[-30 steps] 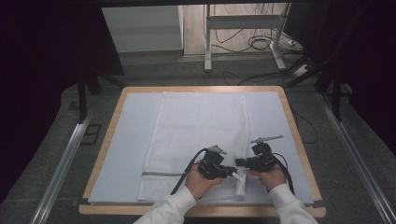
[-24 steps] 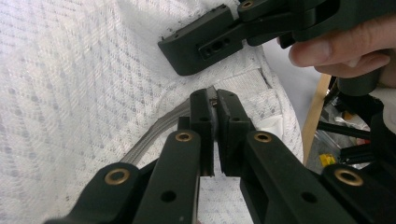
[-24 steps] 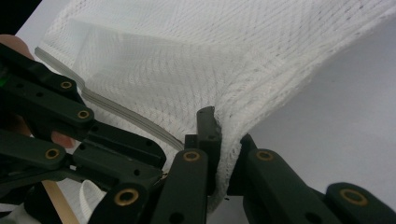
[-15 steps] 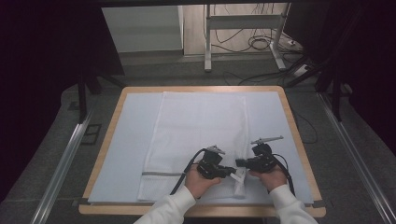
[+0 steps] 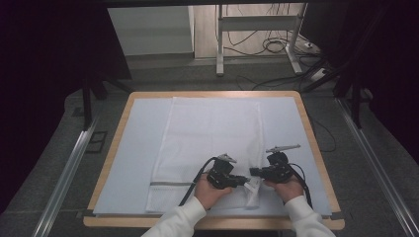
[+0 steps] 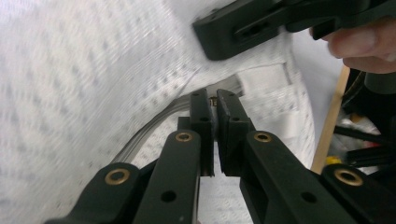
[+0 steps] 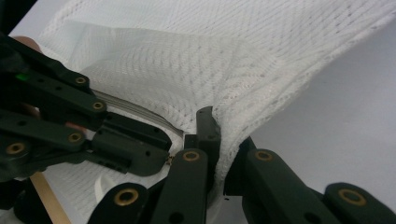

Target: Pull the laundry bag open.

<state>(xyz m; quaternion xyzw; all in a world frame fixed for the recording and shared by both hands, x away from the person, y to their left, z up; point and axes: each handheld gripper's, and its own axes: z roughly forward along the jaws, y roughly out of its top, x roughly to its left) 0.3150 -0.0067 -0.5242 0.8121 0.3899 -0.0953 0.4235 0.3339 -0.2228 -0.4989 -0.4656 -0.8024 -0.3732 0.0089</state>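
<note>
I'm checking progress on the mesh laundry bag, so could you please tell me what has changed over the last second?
Hardly anything: the left gripper and right gripper remain close together at the mesh laundry bag's near right corner, the right one clamped on mesh by the zipper. The bag stays flat on the table.

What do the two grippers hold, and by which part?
Both pinch the white mesh bag near its zipper end: right gripper its edge fabric, left gripper the zipper pull, apparently.

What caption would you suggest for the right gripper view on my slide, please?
Right gripper shut on the white mesh bag, left gripper beside it.
</note>
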